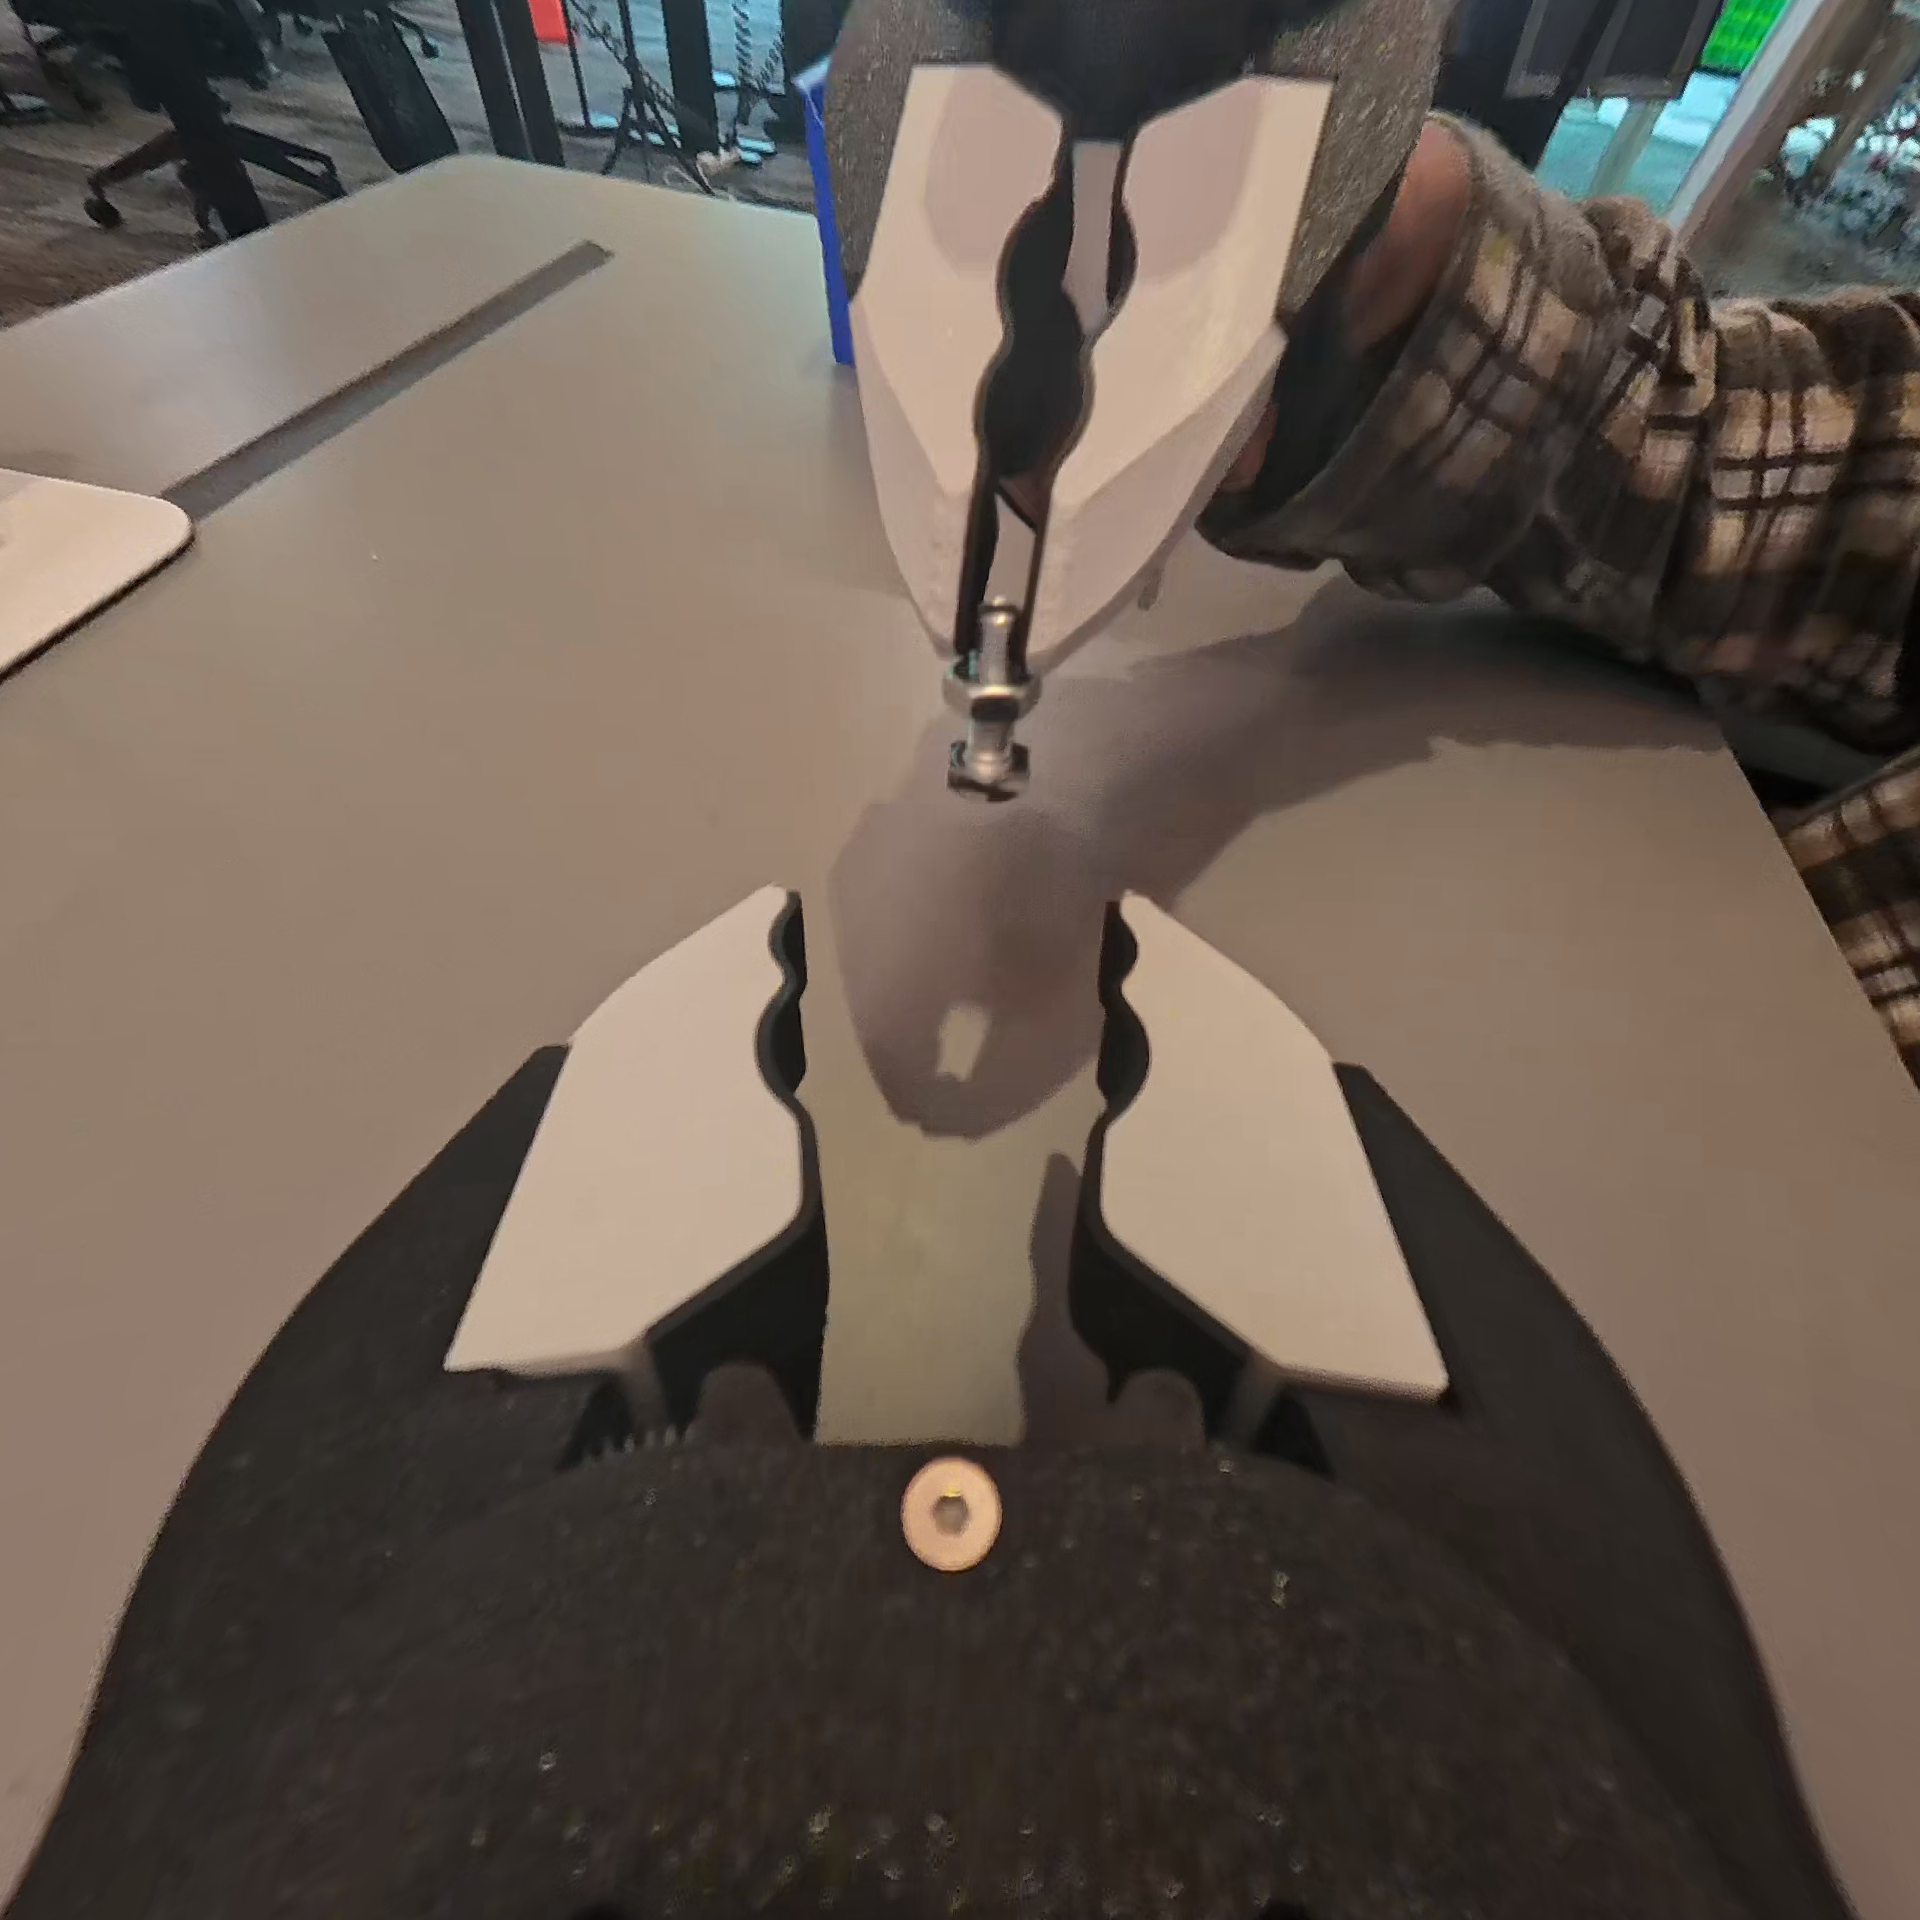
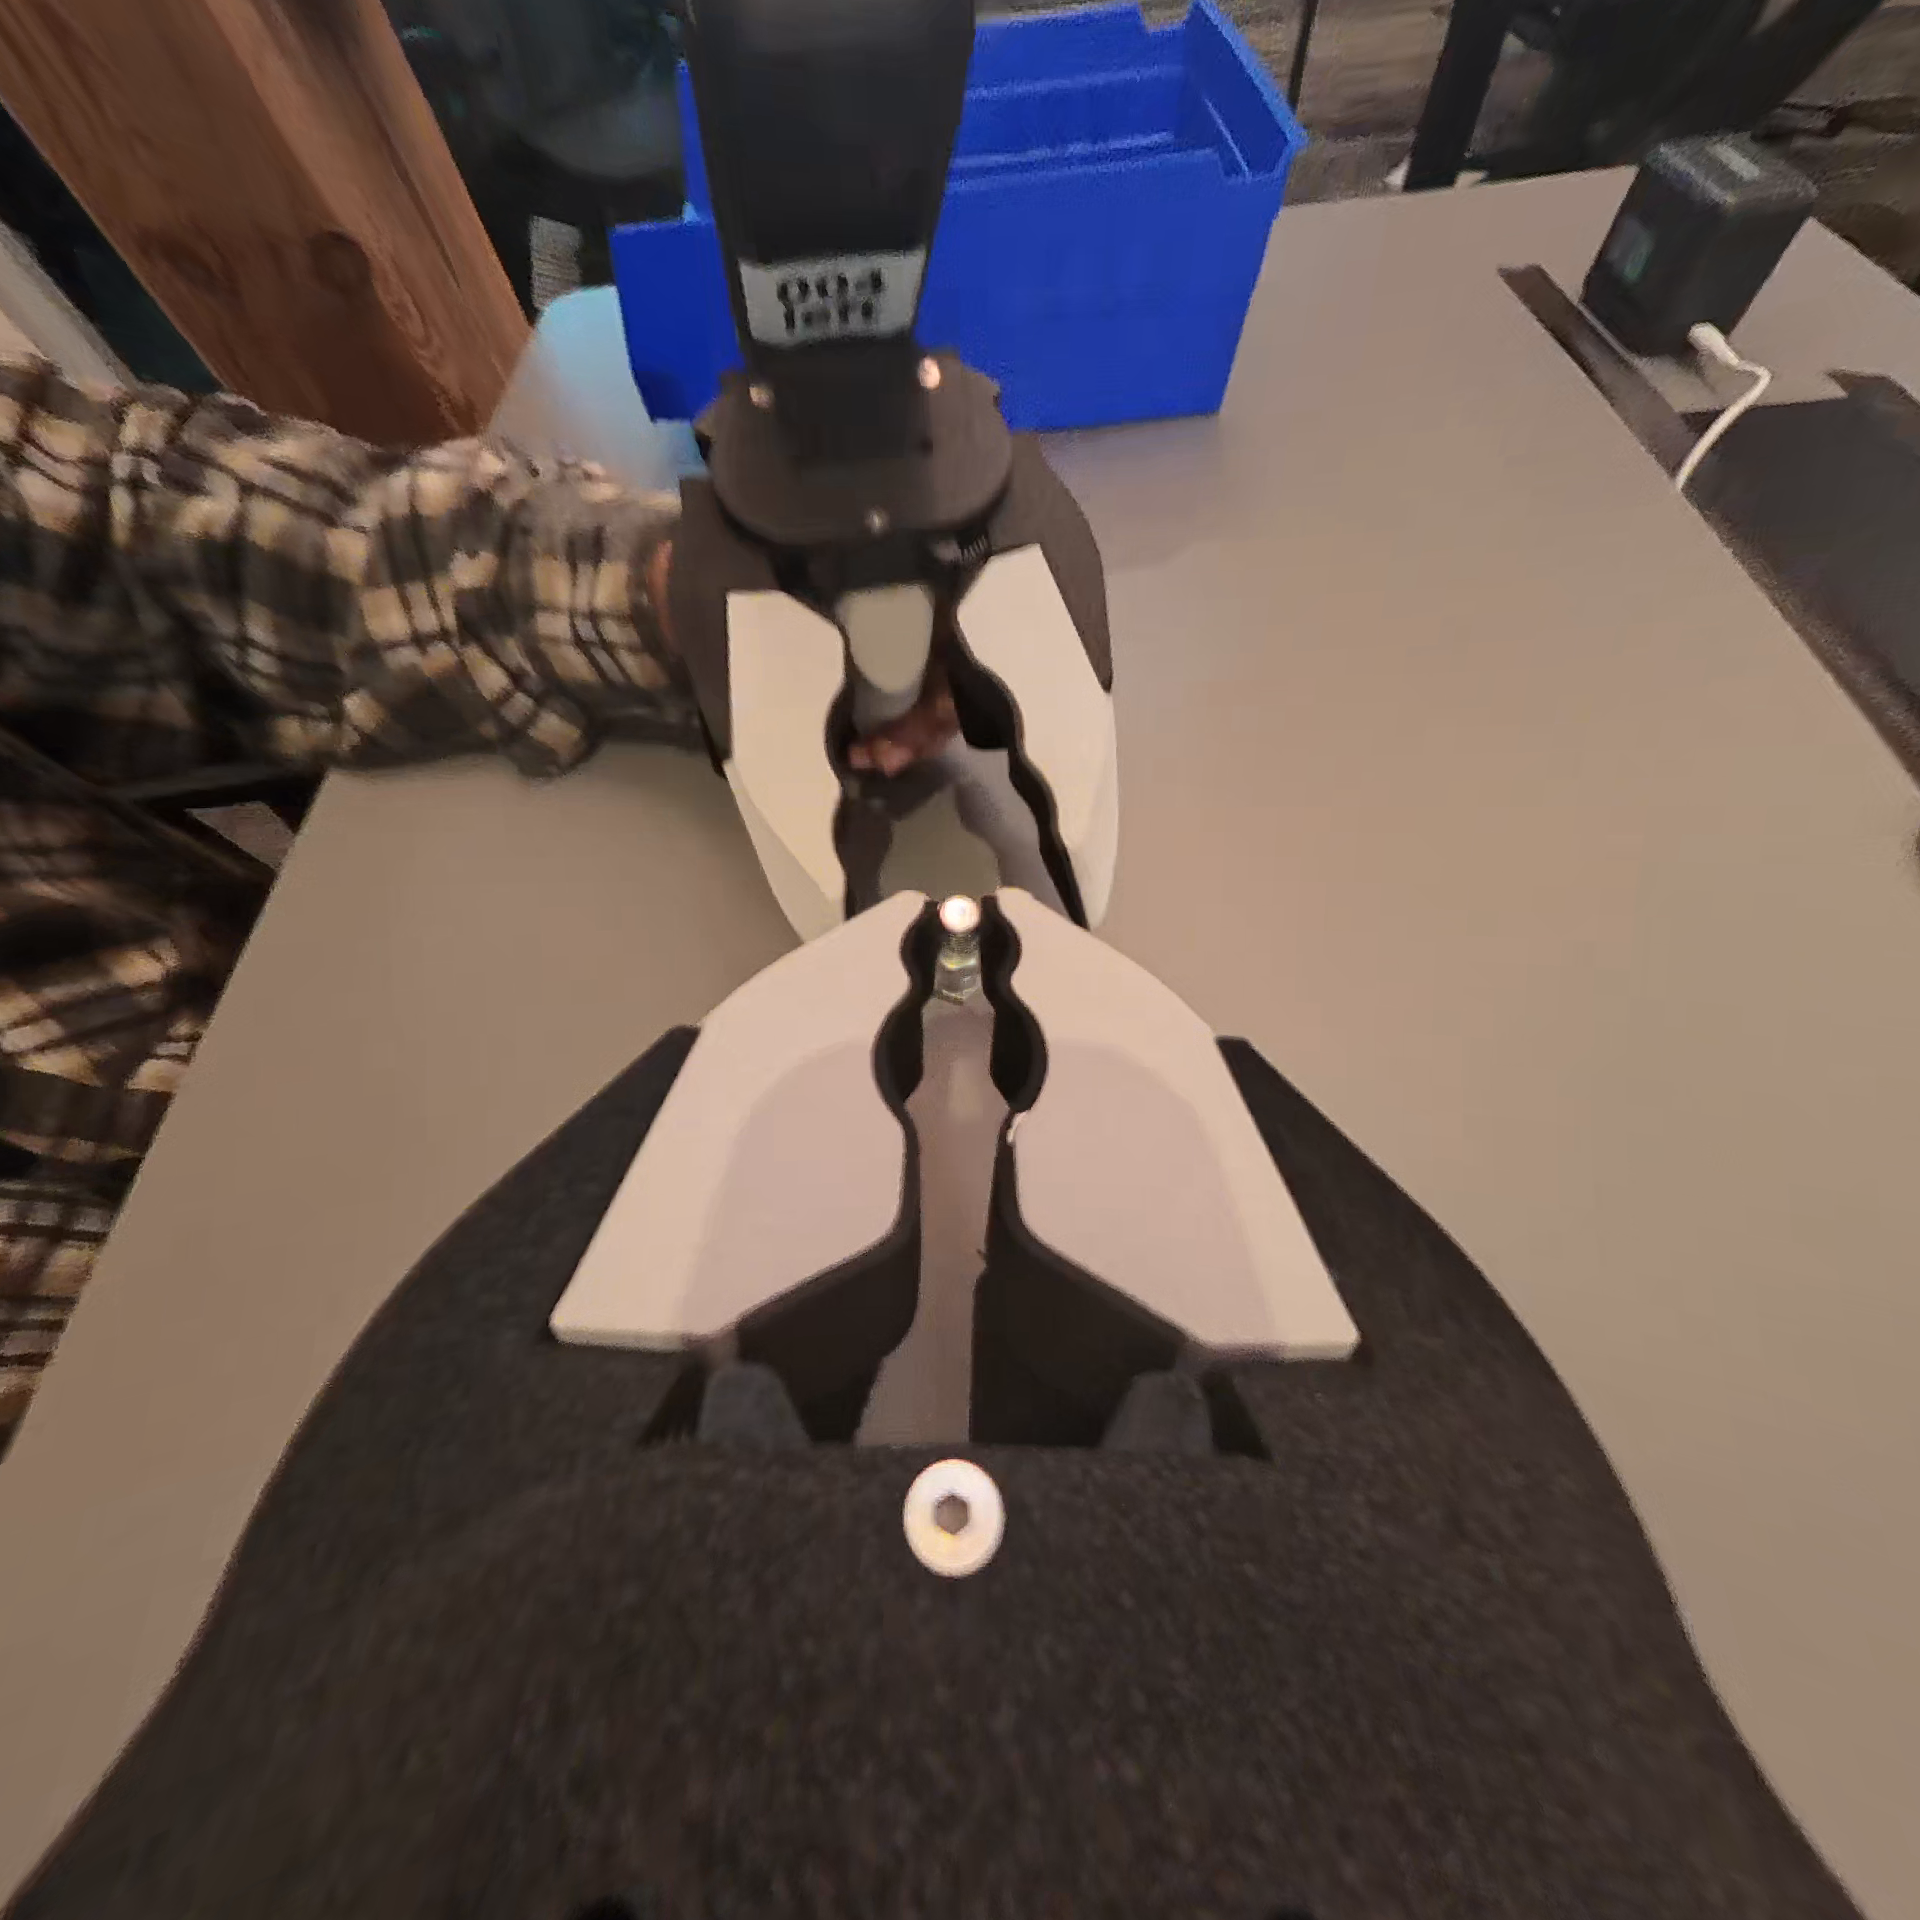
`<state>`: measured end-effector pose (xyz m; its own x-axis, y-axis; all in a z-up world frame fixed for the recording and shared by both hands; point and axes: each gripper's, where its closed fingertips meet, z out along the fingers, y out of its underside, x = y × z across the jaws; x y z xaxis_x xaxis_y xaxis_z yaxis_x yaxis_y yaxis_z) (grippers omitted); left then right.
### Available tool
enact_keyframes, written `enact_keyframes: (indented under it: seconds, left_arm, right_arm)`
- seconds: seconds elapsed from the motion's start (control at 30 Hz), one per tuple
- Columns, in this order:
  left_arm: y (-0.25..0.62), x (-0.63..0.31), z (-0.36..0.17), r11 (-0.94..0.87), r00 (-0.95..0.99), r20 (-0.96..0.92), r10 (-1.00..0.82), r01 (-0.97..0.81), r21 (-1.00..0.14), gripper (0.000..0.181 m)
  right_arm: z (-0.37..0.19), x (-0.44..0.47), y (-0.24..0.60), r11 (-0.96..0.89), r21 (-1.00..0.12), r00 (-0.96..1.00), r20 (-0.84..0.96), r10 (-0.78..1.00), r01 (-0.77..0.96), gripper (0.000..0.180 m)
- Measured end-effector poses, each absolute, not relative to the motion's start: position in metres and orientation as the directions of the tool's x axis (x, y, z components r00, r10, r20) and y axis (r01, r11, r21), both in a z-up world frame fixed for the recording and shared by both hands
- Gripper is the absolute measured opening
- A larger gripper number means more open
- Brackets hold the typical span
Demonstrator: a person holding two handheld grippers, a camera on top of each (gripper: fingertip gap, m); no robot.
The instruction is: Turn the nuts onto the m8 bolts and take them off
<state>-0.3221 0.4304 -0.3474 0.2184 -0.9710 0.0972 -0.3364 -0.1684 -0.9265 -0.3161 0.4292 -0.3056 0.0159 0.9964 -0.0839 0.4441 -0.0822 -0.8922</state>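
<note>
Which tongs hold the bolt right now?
The right tongs: they are shut on the bolt, gripping its upper end. The left tongs are open and empty, pointing at the bolt from just short of it.

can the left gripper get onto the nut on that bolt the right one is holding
Probably yes. The left gripper is open and empty, and the nut sits at the bolt end facing it, clear of the right gripper that is clamped on the other end. Only bare table shows between them.
</note>
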Motion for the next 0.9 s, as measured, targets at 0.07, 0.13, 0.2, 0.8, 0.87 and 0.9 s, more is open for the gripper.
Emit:
enact_keyframes:
  seconds: [0.07, 0.13, 0.2, 0.8, 0.87, 0.9]
  left_arm:
    - [0.433, -0.32, -0.34, -0.187, 0.237, 0.119, -0.964, -0.288, -0.939, 0.054]
    - [0.431, -0.317, -0.331, -0.209, 0.23, 0.156, -0.96, -0.224, -0.952, 0.053]
    - [0.428, -0.314, -0.322, -0.229, 0.204, 0.193, -0.96, -0.17, -0.958, 0.05]
    - [0.417, -0.305, -0.314, -0.222, 0.161, 0.2, -0.967, -0.136, -0.965, 0.026]
    - [0.416, -0.304, -0.315, -0.219, 0.158, 0.197, -0.967, -0.136, -0.966, 0.024]
    - [0.416, -0.304, -0.314, -0.219, 0.156, 0.197, -0.968, -0.135, -0.966, 0.024]
  right_arm:
    - [-0.298, -0.32, 0.43, -0.08, -0.891, -0.001, -0.09, 0.996, 0.448, 0.007]
    - [-0.296, -0.323, 0.431, -0.077, -0.888, -0.004, -0.088, 0.996, 0.453, 0.007]
    - [-0.296, -0.326, 0.43, -0.082, -0.891, -0.015, -0.099, 0.995, 0.447, 0.007]
    - [-0.29, -0.332, 0.421, -0.07, -0.898, -0.063, -0.108, 0.992, 0.434, 0.007]
    - [-0.29, -0.332, 0.42, -0.07, -0.895, -0.068, -0.11, 0.992, 0.44, 0.007]
    - [-0.291, -0.331, 0.419, -0.068, -0.894, -0.07, -0.111, 0.991, 0.444, 0.007]
